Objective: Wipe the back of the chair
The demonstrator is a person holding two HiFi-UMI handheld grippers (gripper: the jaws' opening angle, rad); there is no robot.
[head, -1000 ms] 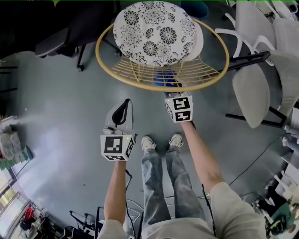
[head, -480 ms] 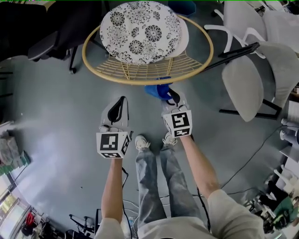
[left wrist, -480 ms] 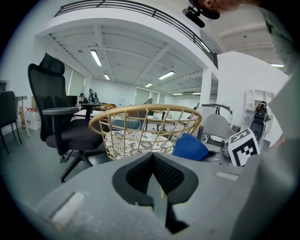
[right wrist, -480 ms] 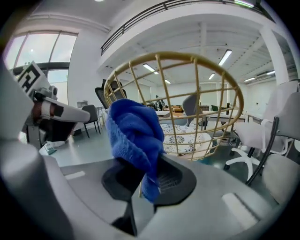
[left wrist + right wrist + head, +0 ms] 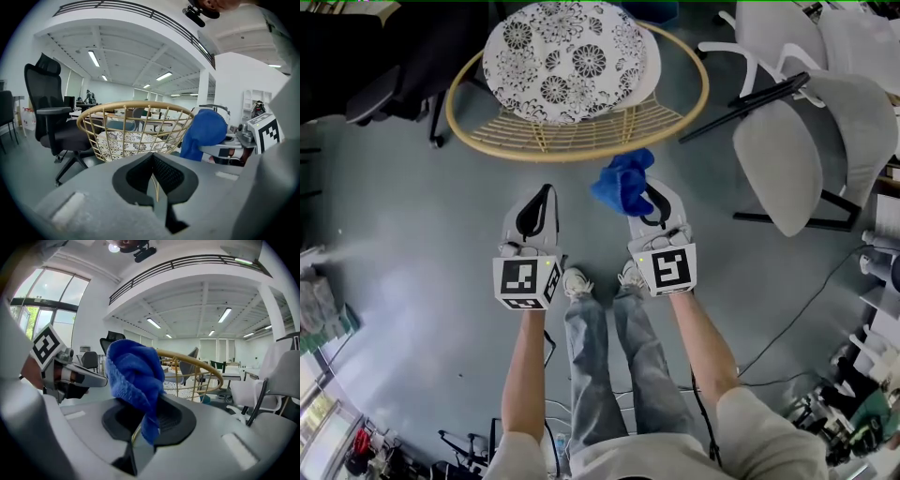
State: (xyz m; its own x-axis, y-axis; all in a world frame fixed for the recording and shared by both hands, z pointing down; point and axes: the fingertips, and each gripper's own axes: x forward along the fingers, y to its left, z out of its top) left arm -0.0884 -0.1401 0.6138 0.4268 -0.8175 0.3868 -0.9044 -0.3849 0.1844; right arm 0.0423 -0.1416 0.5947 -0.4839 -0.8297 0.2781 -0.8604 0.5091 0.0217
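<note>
1. The left tool [image 5: 153, 158] has its 2 jaws drawn together at the tips, with nothing gripped between them. It is held out over the grey floor [image 5: 422, 234], pointing toward the chair.
2. The right tool [image 5: 647, 192] is clamped on a blue cloth [image 5: 623, 183]. The cloth bunches up above the jaws, and a short fold hangs down between the pads.
3. The chair [image 5: 581, 150] is a round basket of thin yellow rods under a thick yellow rim. It stands straight ahead of the person, with its back turned toward both tools.
4. A white cushion [image 5: 567, 56] with black flower rings lies inside the basket.
5. In the head view the cloth sits just below the near edge of the rim, a little right of its middle. No view shows whether cloth and rim touch.
6. In the right gripper view the rim curves away behind the cloth.
7. The 2 tools are level with each other, side by side and apart, with the person's shoes [image 5: 575, 284] on the floor between them.
8. A black office chair [image 5: 384, 84] stands left of the basket chair, and pale chairs [image 5: 778, 150] stand to its right.
</note>
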